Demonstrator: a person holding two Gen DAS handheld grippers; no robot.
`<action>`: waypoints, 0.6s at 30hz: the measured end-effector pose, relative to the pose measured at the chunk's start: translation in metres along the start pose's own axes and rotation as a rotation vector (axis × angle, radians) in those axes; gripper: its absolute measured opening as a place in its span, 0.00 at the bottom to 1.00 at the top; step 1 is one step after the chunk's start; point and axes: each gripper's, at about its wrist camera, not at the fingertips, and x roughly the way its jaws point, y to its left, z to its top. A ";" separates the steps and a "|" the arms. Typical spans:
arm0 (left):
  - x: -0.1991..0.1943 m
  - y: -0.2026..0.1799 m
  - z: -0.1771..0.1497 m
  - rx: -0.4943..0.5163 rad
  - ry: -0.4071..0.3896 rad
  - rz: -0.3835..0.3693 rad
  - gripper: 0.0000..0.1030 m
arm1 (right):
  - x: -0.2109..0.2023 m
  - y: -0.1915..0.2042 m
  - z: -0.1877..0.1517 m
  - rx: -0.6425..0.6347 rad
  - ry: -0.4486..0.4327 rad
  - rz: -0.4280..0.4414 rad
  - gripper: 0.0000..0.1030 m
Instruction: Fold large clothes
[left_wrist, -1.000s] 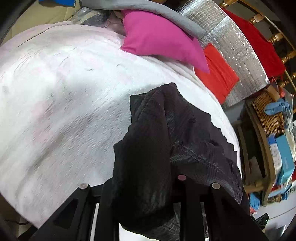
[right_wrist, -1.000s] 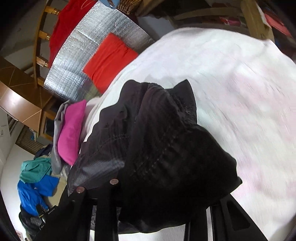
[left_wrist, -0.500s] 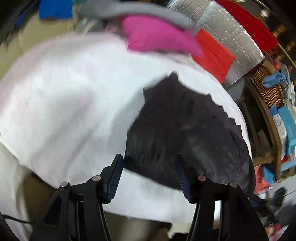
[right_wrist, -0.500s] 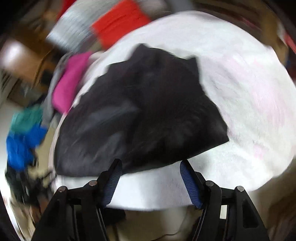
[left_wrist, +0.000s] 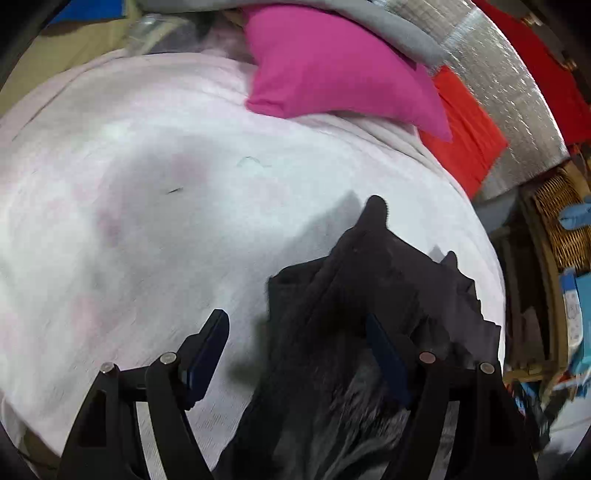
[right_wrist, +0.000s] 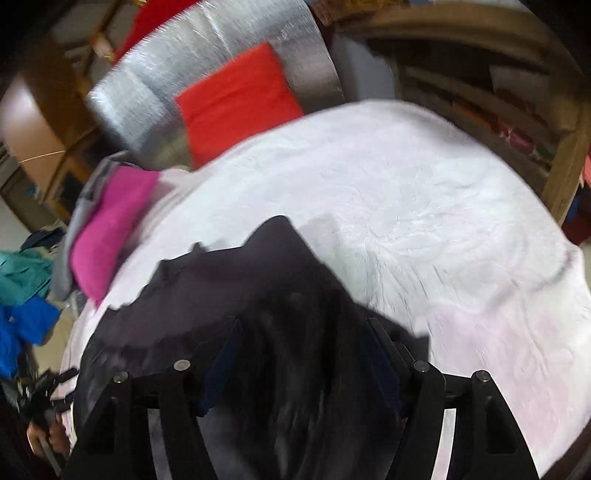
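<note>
A black garment (left_wrist: 373, 295) lies bunched on a white, pink-tinged cloth-covered surface (left_wrist: 147, 206). My left gripper (left_wrist: 295, 343) is open, its right finger over the garment's left part, its left finger over bare cloth. In the right wrist view the same black garment (right_wrist: 258, 280) lies under my right gripper (right_wrist: 303, 347), which is open with both fingers spread above the dark fabric. Neither gripper holds anything. The image is motion-blurred.
A magenta folded cloth (left_wrist: 332, 62) and grey cloth lie at the far edge. A red cloth (left_wrist: 465, 133) rests on a silver foil-covered block (right_wrist: 207, 74). A wicker basket (left_wrist: 561, 218) and wooden shelves (right_wrist: 517, 92) stand at the right. Blue and teal clothes (right_wrist: 22, 295) lie on the floor at the left.
Both grippers were shut on the black garment a second ago. They opened and let it drop onto the cloth, then moved closer over it.
</note>
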 end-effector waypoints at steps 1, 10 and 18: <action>0.006 -0.004 0.002 0.015 0.018 -0.005 0.75 | 0.010 -0.005 0.009 0.021 0.000 -0.003 0.69; 0.039 -0.032 0.015 0.134 0.123 -0.043 0.75 | 0.076 -0.013 0.022 0.130 0.250 0.074 0.69; 0.039 -0.046 0.017 0.165 0.071 -0.037 0.43 | 0.053 0.002 0.010 -0.014 0.179 0.003 0.31</action>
